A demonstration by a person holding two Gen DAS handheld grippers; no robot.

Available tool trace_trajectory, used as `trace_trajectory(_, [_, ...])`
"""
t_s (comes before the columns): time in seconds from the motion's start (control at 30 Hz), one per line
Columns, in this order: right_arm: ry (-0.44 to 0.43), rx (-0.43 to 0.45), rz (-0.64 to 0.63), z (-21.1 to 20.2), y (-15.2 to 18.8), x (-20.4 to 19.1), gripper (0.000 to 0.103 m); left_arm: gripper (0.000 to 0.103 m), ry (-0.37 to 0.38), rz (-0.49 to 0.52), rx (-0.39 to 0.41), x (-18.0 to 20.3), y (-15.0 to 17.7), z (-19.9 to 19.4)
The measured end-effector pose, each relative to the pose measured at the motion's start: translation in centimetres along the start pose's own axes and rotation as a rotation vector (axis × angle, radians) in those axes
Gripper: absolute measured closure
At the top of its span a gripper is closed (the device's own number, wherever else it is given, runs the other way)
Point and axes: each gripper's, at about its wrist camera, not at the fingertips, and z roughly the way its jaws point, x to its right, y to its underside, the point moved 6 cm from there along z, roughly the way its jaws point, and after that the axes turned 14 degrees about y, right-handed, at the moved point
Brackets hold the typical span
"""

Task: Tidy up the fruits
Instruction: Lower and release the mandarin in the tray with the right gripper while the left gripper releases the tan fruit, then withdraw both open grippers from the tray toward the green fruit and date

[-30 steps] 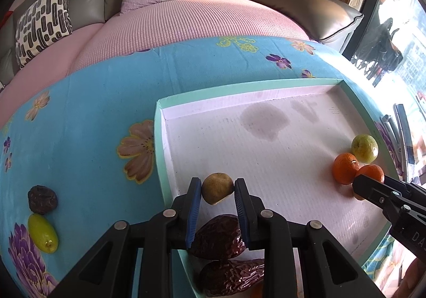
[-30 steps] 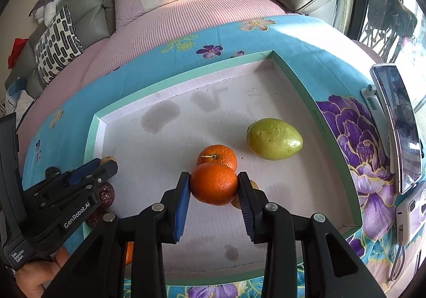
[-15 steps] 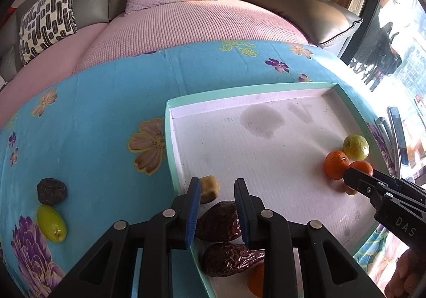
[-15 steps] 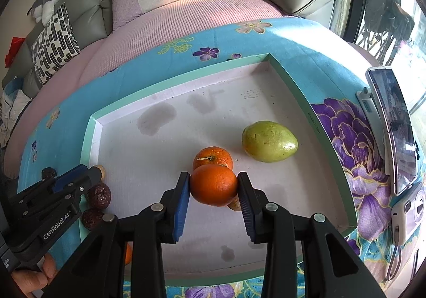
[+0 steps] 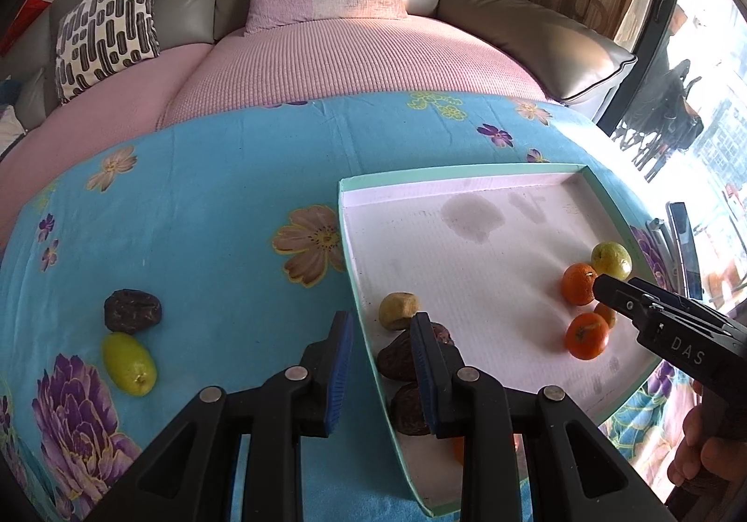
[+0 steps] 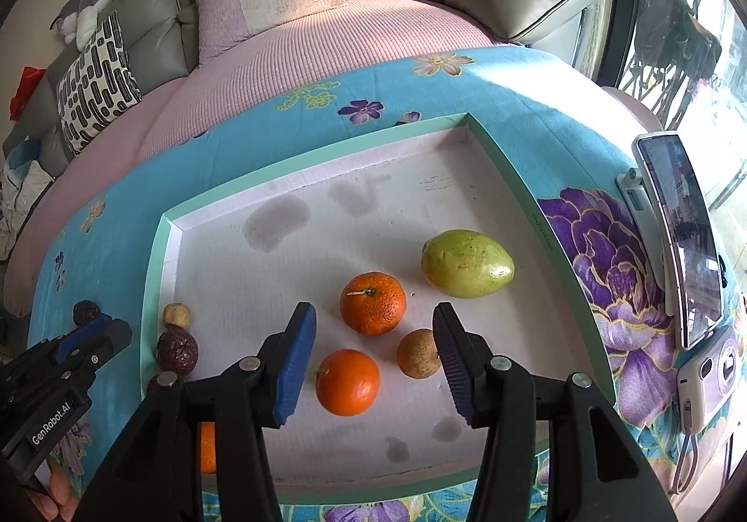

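Both grippers now open, floral blue tablecloth (image 5: 210, 242), pink sofa (image 5: 350, 55) behind.

Both claws hang low with nothing held. The left claw (image 5: 380, 363) stands parted, the right claw (image 6: 373, 363) spread wider. A hand (image 5: 712, 452) grips the right handle, perhaps by its fingertips only.

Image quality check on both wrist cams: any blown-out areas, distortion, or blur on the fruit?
Left wrist view: window at right is blown out, strong barrel bend on the tablecloth edge, fruit sharp, dark vignette corners. Right wrist view: sunlight washes the tablecloth's right side, glare on the phone, mango and oranges crisp with soft shadows, tray rim curved by the fisheye.
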Motion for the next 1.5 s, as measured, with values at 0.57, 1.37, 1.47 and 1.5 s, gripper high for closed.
trace_trajectory(0.57, [0.005,0.027,-0.071,-0.3,0.1,-2.6,0.023,0.019,-0.146,-0.139,0.024,-7.8,3.1,-3.5])
trace_trajectory(1.37, [-0.046,0.113,-0.155,-1.8,0.9,-7.1,0.008,0.000,-0.236,-0.241,0.094,-12.8,4.8,-5.9])
trace_trajectory(1.47, [-0.040,0.130,-0.158,-2.0,0.7,-7.5,0.008,0.000,-0.245,-0.247,0.116,-13.1,4.7,-6.4])
trace_trajectory(1.5, [-0.039,0.136,-0.159,-2.0,0.7,-7.6,0.008,0.000,-0.247,-0.250,0.123,-13.2,4.7,-6.6])
